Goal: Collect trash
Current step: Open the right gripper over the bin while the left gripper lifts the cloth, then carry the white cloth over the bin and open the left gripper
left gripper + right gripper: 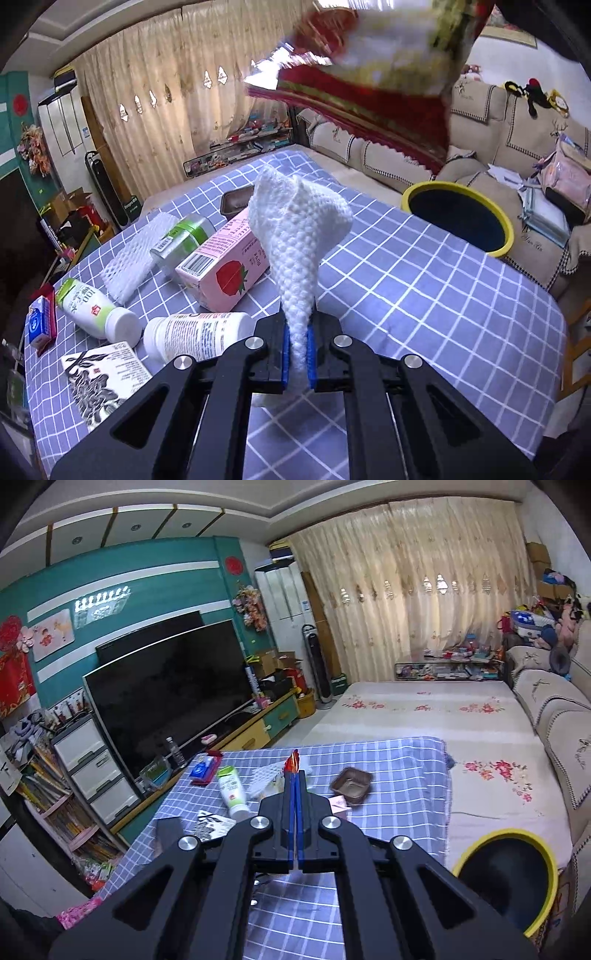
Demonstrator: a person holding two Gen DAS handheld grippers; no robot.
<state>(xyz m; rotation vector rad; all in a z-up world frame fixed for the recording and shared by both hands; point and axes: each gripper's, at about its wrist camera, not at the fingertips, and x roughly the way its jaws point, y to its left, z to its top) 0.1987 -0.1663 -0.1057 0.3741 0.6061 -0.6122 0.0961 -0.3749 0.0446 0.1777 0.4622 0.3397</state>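
Nearest the lens in the left wrist view, the left gripper [298,354] is clamped on the narrow end of a white foam net sleeve [295,236], which fans upward toward twelve o'clock, clear of the checked tablecloth [424,295]. The yellow-rimmed bin [458,218] stands off the table's edge at about two o'clock, beside the sofa. To do this step well, I judge the sleeve should travel high and level over the cloth until its loose end hangs inside the rim, and only then be let go; foam this light may drift or catch on the rim.

In the right wrist view, the right gripper [295,775] is closed on a thin red wrapper [293,762], with the same bin at five o'clock. That wrapper shows blurred at one o'clock in the left view, so the two loads should keep apart.

Still on the table, large to small: the pink strawberry carton [221,269], the white bottle [195,336], the green-capped bottle [92,310], a second foam net [136,254].
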